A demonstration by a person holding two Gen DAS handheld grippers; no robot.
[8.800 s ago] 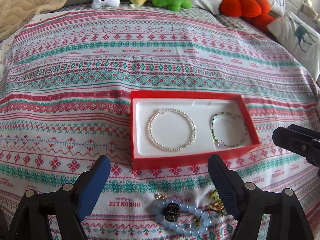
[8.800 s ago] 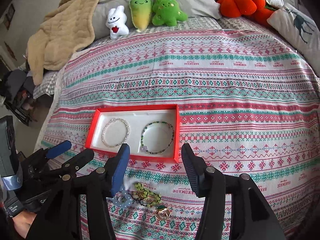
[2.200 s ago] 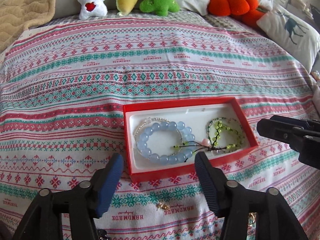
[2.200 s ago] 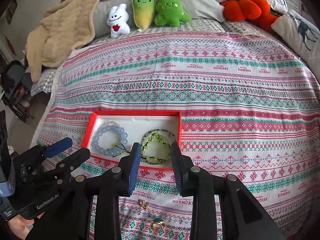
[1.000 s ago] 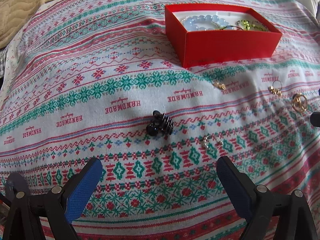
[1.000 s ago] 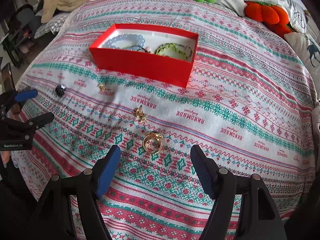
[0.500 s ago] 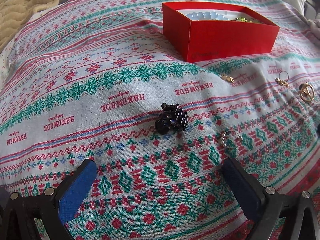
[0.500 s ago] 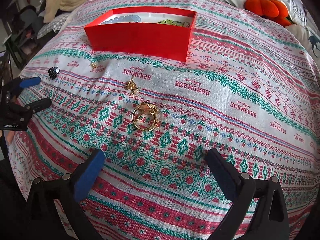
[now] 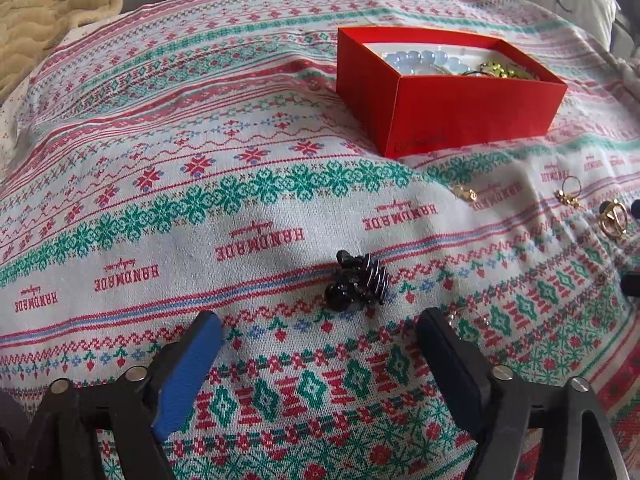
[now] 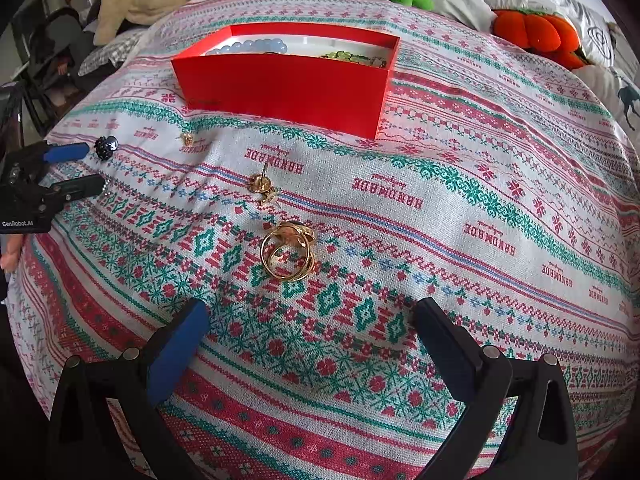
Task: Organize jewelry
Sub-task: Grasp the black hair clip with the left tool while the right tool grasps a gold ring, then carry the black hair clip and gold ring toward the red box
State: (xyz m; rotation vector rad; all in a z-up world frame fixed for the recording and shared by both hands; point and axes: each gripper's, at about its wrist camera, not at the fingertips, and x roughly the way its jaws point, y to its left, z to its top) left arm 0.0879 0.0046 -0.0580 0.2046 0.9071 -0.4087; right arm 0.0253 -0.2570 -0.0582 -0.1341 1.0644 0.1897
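Both sets of jaws stood wide open and held nothing. The left gripper (image 9: 320, 344) sat just near of the black hair claw (image 9: 358, 282); the right gripper (image 10: 310, 328) sat near the gold ring (image 10: 288, 254). The red box (image 10: 288, 88) lay farther back on the bedspread (image 10: 480, 184). Closing low risked pinching the soft cloth and dragging either piece.
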